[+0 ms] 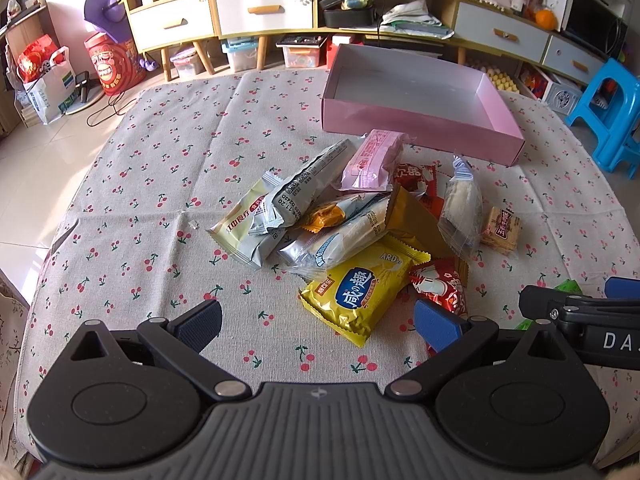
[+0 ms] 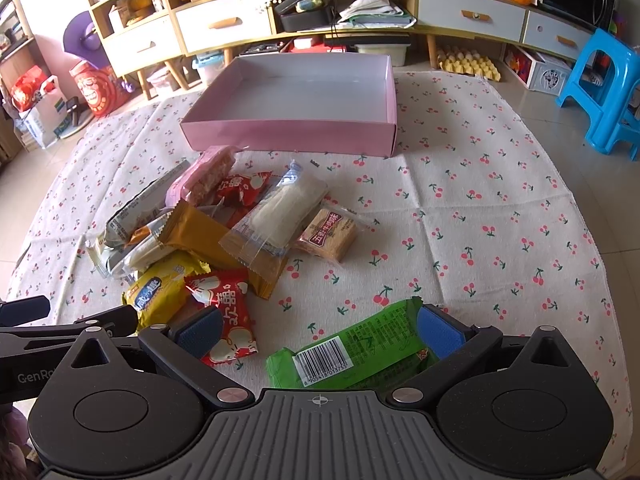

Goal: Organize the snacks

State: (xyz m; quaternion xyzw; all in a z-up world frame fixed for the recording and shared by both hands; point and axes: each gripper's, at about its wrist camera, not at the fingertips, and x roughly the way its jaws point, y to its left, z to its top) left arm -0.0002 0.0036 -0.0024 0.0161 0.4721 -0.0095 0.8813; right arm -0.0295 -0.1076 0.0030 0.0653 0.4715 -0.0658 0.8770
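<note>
— Looking along the left gripper (image 1: 318,326), what did we see?

— We saw its jaws spread wide with nothing between them, low in the frame over the cherry-print cloth (image 1: 160,168). Just above the gap lay the yellow pack (image 1: 356,284), with the red pack (image 1: 440,284) touching it on the right.

— And the rest of the snacks?

— We found them heaped at frame centre: silver packs (image 1: 296,196), a pink bar (image 1: 374,160) on top, a clear-wrapped white bar (image 1: 460,208) and a small biscuit pack (image 1: 502,230) at the right edge of the heap. The pink box (image 1: 420,118) sat above the heap, upper centre-right, open and holding nothing.

— What about the right gripper (image 2: 320,334)?

— We saw its jaws wide apart as well. The green pack (image 2: 360,350) lay flat on the cloth between them, at lower centre. Its upper end was touching or just beside the right-side pad (image 2: 438,330); we could not tell which. The left-side pad (image 2: 200,332) stood clear of it, beside the red pack (image 2: 228,316). So it gripped nothing.

— And the box there?

— We saw it at upper centre, with the heap below it to the left.
</note>
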